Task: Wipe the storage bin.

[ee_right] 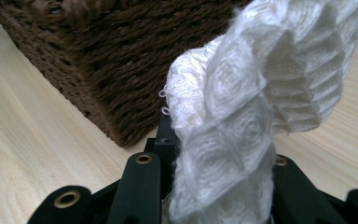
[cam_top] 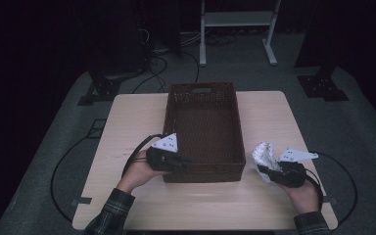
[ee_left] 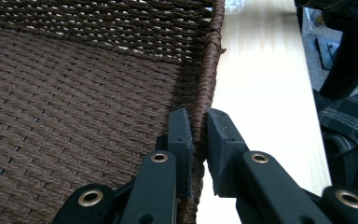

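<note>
A brown woven basket [cam_top: 203,175] stands in the middle of a light wooden table [cam_top: 137,112], with nothing lying inside it. My left gripper [cam_top: 183,164] is at the basket's near left corner. In the left gripper view, the left gripper [ee_left: 198,133] is shut on the basket's wall [ee_left: 209,70], with one jaw inside the rim and the other outside. To the right of the basket, my right gripper [cam_top: 267,171] is shut on a crumpled white textured cloth [cam_top: 264,154]. The cloth [ee_right: 261,93] rises out of the right gripper [ee_right: 214,158] and hides one jaw tip, beside the basket's corner [ee_right: 102,70].
A white metal frame [cam_top: 237,19] stands on the floor beyond the table. Black stand bases [cam_top: 323,88] and cables [cam_top: 166,63] lie on the grey floor around it. Bare tabletop runs along the basket's left, right and near sides.
</note>
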A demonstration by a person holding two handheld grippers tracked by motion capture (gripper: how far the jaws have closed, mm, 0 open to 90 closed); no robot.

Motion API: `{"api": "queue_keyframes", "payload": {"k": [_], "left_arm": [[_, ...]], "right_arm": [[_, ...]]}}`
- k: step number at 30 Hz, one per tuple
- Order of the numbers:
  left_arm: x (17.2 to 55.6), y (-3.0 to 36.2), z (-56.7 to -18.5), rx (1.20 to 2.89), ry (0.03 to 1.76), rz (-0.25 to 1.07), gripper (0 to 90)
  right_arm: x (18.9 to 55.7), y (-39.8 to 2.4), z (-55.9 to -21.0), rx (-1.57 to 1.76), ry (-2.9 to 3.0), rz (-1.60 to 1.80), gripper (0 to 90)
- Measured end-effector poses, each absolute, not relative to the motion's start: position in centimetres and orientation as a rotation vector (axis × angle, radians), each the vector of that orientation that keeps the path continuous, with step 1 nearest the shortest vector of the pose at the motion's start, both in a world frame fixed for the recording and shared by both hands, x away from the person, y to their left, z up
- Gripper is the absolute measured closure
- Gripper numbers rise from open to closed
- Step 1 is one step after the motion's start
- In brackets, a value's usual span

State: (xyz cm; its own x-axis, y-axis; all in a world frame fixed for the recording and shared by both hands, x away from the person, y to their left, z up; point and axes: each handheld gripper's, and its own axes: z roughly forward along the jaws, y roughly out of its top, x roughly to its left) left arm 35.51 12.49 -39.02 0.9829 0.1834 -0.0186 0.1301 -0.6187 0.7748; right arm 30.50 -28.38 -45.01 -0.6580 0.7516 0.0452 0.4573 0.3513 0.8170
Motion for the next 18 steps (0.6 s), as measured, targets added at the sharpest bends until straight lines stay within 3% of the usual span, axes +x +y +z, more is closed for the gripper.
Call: {"api": "queue_keyframes", "payload": {"k": [18], "left_arm": [[36.7,14.3,-39.1,2.232,0.326,0.115,80.4]], "right_arm": [[30.5,-28.5,-45.0,1.074,2.276,1.216,69.5]]}}
